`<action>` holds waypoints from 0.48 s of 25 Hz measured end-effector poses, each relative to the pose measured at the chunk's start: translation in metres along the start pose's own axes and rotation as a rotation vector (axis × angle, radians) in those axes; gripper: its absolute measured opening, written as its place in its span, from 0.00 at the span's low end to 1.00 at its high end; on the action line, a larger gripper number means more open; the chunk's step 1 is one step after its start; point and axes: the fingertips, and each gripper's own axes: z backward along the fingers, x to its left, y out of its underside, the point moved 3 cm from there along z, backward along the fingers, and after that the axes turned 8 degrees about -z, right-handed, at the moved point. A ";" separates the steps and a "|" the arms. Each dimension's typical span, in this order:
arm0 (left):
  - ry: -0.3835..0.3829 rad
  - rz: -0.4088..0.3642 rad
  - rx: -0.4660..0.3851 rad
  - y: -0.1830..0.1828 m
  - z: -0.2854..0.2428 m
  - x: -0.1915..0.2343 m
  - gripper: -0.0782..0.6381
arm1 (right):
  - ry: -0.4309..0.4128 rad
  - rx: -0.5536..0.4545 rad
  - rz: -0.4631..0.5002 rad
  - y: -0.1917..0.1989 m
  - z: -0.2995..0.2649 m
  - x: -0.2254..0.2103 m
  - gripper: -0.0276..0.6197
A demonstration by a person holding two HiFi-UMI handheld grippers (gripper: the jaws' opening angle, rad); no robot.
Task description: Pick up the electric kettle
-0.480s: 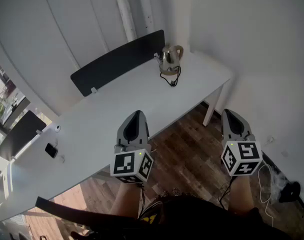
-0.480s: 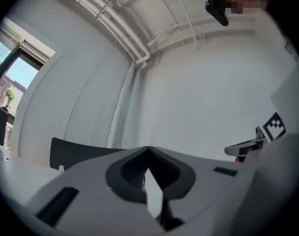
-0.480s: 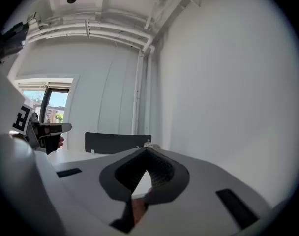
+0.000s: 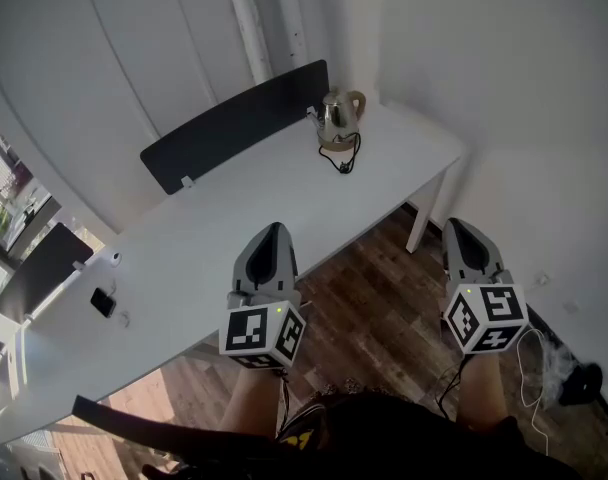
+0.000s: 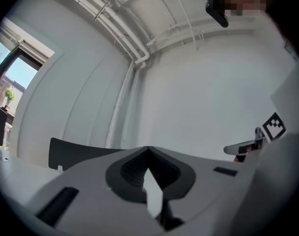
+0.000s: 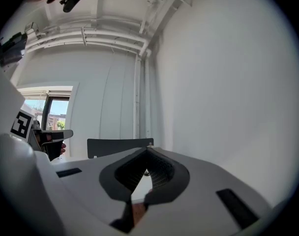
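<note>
The steel electric kettle (image 4: 337,121) stands on its base at the far right end of the white table (image 4: 214,228), its black cord (image 4: 346,158) curled in front of it. My left gripper (image 4: 273,231) hovers over the table's near edge, well short of the kettle, shut and empty. My right gripper (image 4: 456,226) hangs over the wooden floor off the table's right end, also shut and empty. In the left gripper view the jaws (image 5: 148,149) meet at a point; in the right gripper view the jaws (image 6: 147,150) do too. The kettle is not clear in either gripper view.
A black divider panel (image 4: 234,123) stands along the table's far edge just left of the kettle. A second dark panel (image 4: 39,268) and a small black device (image 4: 102,301) sit at the table's left. A white table leg (image 4: 424,218) stands near my right gripper; cables (image 4: 574,383) lie on the floor.
</note>
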 end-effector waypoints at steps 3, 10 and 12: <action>0.040 0.034 -0.029 -0.003 0.001 -0.007 0.11 | -0.026 -0.027 0.020 -0.002 0.002 0.002 0.05; 0.144 0.100 -0.069 -0.001 -0.001 -0.036 0.11 | -0.086 -0.041 0.037 -0.002 0.006 -0.007 0.05; 0.142 0.097 -0.062 0.000 -0.002 -0.043 0.11 | -0.104 -0.030 0.023 -0.001 0.007 -0.012 0.05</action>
